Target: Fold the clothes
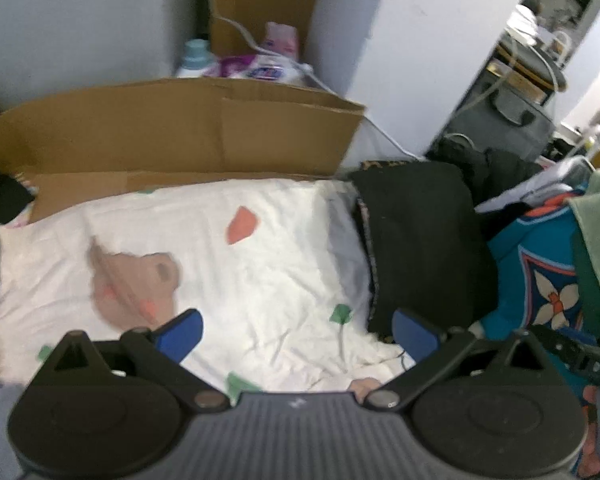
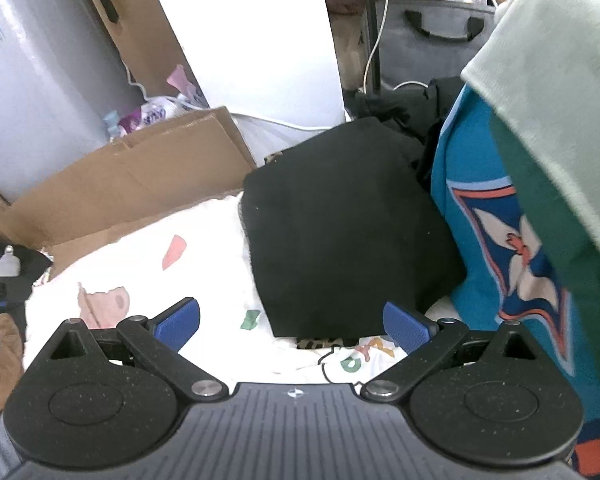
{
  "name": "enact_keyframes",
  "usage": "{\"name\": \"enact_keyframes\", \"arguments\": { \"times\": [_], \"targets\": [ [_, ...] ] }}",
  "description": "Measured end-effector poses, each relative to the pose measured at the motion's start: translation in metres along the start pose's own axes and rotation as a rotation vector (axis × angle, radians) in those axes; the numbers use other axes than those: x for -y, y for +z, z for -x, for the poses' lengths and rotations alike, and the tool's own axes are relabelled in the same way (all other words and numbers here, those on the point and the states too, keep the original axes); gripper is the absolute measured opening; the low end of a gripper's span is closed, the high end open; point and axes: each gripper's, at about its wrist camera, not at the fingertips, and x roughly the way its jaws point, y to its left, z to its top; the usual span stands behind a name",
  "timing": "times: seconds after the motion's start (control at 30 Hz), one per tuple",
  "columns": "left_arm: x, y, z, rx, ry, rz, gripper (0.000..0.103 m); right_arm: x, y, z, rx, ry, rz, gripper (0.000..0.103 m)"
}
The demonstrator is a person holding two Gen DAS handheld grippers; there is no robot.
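Both grippers spread wide, empty, over the bedding.
Left gripper (image 1: 298,330), right gripper (image 2: 292,322). Folded black garment (image 2: 340,220) lies mid-frame on white sheet (image 1: 260,264); teal garment (image 2: 480,240) at right. Likely soft, light, limp: pinch at a hem corner.

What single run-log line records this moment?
left gripper: open, empty | right gripper: open, empty | black garment: folded on white sheet
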Motion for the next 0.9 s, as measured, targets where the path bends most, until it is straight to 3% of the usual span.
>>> {"name": "enact_keyframes", "arguments": {
  "times": [0.27, 0.4, 0.9],
  "targets": [
    [-0.03, -0.012, 0.085, 0.043, 0.049, 0.075, 0.103, -0.003, -0.006, 0.064, 0.0, 0.025, -0.037, 0.101],
    [-0.048, -0.027, 0.122, 0.052, 0.026, 0.121, 0.103, -0.007, -0.012, 0.102, 0.009, 0.028, -0.055, 0.101],
    [-0.088, -0.084, 0.218, 0.122, 0.049, 0.173, 0.103, -0.051, -0.033, 0.224, 0.056, 0.046, -0.021, 0.101]
  ]
}}
